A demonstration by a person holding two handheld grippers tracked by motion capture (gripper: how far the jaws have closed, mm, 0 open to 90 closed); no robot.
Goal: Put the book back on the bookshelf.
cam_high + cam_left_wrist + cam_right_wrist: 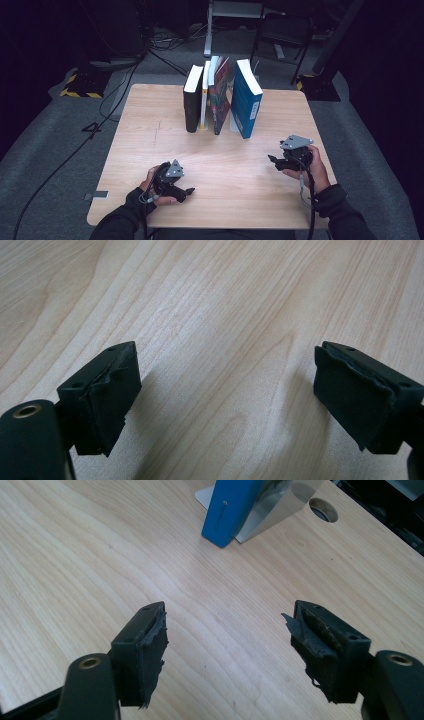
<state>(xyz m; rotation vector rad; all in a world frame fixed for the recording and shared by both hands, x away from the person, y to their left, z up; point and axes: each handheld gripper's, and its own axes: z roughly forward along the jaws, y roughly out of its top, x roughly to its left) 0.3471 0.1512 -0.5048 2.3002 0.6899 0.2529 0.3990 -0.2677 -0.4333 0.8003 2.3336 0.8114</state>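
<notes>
Left gripper (225, 400): two black jaws are seen rising from the lower corners, set wide apart with nothing held between them. Dark, worn pads (112, 405) are fitted to the inner faces. Worktop (215, 305): pale wood with diagonal grain is shown beneath, and soft shadows are cast beside each jaw.

My pads (150, 652) are matt black rubber, ragged-edged; the table (150, 150) is smooth pale wood; the blue book (245, 102) looks glossy.
</notes>
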